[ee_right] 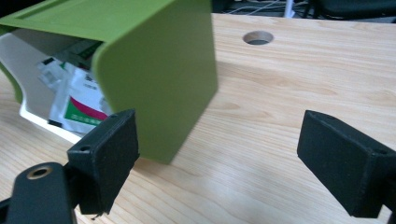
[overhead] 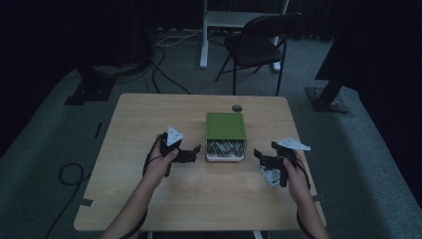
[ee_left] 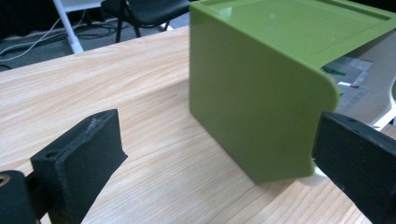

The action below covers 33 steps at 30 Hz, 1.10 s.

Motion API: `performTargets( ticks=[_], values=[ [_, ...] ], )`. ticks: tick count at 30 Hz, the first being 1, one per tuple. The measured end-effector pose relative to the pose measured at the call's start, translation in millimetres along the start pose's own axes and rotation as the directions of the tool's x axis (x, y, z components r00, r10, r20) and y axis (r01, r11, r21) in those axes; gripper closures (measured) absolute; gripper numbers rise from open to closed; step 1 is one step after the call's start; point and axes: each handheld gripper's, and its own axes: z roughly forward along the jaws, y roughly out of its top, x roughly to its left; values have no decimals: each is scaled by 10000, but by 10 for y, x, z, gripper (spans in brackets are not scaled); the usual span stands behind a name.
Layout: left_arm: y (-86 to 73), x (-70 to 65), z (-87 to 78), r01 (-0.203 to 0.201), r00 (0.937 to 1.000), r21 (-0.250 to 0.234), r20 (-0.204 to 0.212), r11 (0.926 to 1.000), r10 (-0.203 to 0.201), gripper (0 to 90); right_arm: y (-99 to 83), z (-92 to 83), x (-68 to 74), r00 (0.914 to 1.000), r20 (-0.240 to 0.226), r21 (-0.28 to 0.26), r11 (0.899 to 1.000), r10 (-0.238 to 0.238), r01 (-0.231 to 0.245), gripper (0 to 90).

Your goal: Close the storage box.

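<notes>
A green box [overhead: 225, 125] sits at the table's middle, with a white drawer [overhead: 226, 158] pulled out toward me and several packets [overhead: 225, 148] inside. My left gripper [overhead: 195, 151] stands open just left of the drawer. In the left gripper view its fingers straddle the box's near corner [ee_left: 261, 93] without touching, and the gripper [ee_left: 219, 161] holds nothing. My right gripper [overhead: 259, 158] is open to the right of the drawer. The right gripper view shows the box [ee_right: 159, 70], the white drawer [ee_right: 28, 65] and the printed packets [ee_right: 79, 107] ahead of the empty right gripper [ee_right: 224, 163].
The wooden table [overhead: 149, 124] has a round cable hole [overhead: 237, 108] behind the box. A small white item [overhead: 271, 176] lies under my right hand. A black folding chair [overhead: 259, 45] and cables [overhead: 164, 69] are on the floor beyond the table.
</notes>
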Motion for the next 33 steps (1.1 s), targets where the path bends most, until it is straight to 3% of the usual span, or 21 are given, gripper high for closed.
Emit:
performTargets(
  ticks=[19,33],
  values=[
    [-264,279,-239,546,9959,106,-725,9985,-537,27,-280,-381,-410,9902,1286,63,9984,553,-565,126],
    [-431,504,-457,984,9841,64,-1493,9951,-963,27,-525,-544,-530,9798,1864,304,9964,722,-792,126]
  ],
)
